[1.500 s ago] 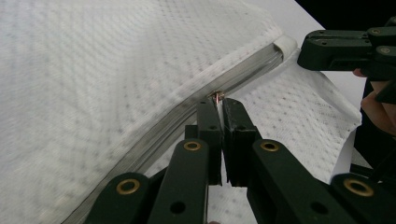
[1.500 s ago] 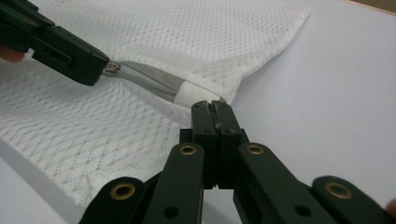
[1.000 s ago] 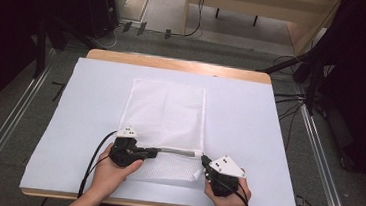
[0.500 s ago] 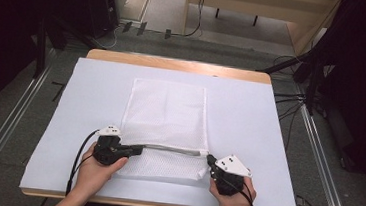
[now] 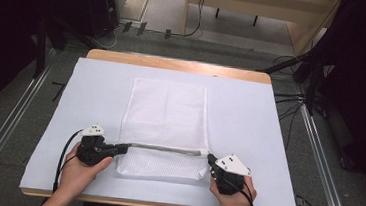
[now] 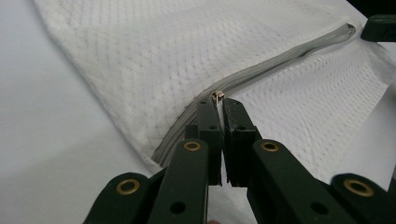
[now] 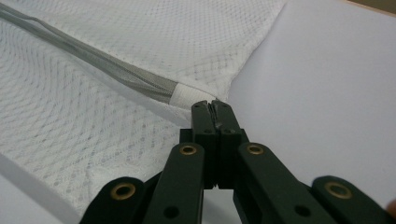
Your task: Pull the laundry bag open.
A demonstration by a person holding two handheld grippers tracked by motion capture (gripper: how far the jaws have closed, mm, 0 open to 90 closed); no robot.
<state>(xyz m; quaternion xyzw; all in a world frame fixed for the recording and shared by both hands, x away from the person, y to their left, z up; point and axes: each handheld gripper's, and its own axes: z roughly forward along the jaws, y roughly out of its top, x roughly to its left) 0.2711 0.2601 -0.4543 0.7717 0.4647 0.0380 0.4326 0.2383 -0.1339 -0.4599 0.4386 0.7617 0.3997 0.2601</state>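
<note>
White mesh bag [image 5: 165, 126] on table, left gripper [image 6: 218, 103] fingers clenched on zipper pull [image 6: 217, 95], right gripper [image 7: 213, 108] pinching bag's corner.

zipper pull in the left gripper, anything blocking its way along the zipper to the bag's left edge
Nothing visible. The left gripper pinches the zipper pull, and the grey zipper runs bare to the edge of the mesh laundry bag. The right gripper holds the opposite end.
</note>
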